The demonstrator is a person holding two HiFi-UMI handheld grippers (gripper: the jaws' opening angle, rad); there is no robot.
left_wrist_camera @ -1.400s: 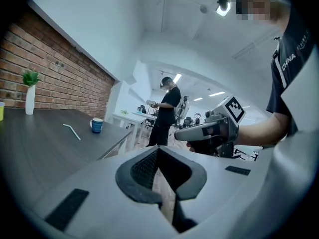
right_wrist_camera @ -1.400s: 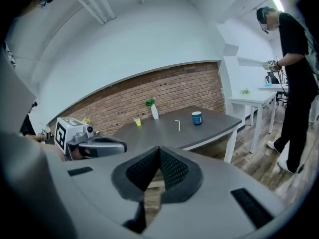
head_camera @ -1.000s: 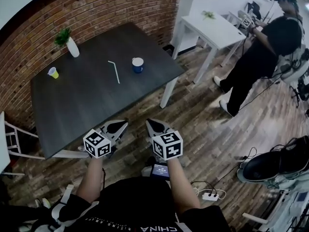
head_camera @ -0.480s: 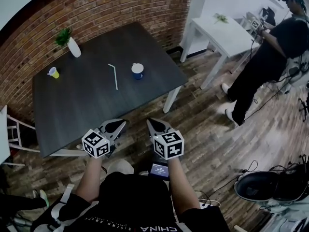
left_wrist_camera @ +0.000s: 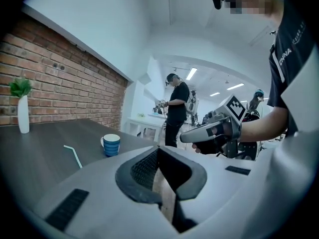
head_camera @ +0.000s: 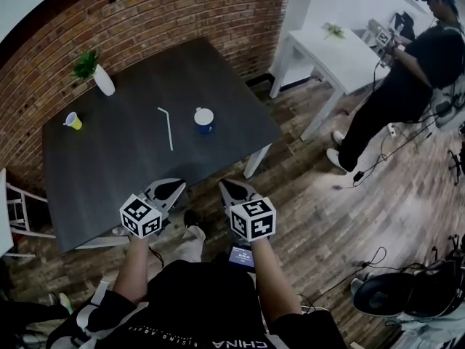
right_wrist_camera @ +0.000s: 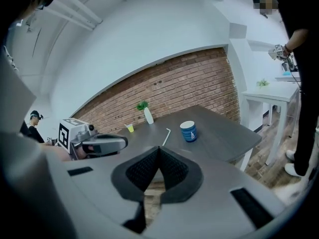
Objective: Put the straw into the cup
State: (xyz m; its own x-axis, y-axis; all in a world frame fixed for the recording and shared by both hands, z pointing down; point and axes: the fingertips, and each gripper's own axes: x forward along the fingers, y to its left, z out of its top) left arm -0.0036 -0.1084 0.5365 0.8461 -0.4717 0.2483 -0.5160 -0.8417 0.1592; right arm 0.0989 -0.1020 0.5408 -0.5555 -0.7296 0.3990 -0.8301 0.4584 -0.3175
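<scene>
Approach is judged in hand: left gripper (head_camera: 171, 188) and right gripper (head_camera: 231, 188) are closed empty, straw (head_camera: 166, 127) and cup (head_camera: 204, 119) lying well ahead; reaching and opening are called for.

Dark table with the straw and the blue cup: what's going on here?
A person stands by the near edge of the dark grey table, holding a two-jaw tool in each hand. The left gripper and right gripper are both shut and empty, pointed toward the table. The white bent straw lies flat on the tabletop beside the upright blue striped cup, not touching it. Neither has been picked up yet.
</scene>
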